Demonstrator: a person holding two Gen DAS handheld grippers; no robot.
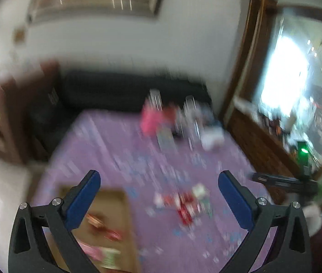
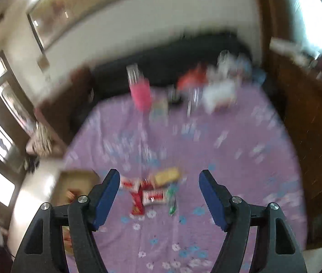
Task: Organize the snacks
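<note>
A few packets already lie in the cardboard box, which sits low and to the left of my left hand-held gripper, partly behind its left finger. More is left, I judge: a small heap of snack packets is loose on the purple flowered worktop, just ahead of my right hand-held gripper and showing between its fingers, though not touched by them. From the left hand-held gripper the same heap lies ahead and slightly right. So the sorting looks partly done, with the red and white packets, a yellow one and a green one yet to go. Both pictures are smeared, so finer detail escapes me. My left hand-held gripper is spread wide with nothing in it. My right is parted less wide, also with nothing in it. Both are raised above the worktop and tilted down toward it. Well beyond both, at the far edge, stand a pink bottle and other blurred things I cannot make out.
</note>
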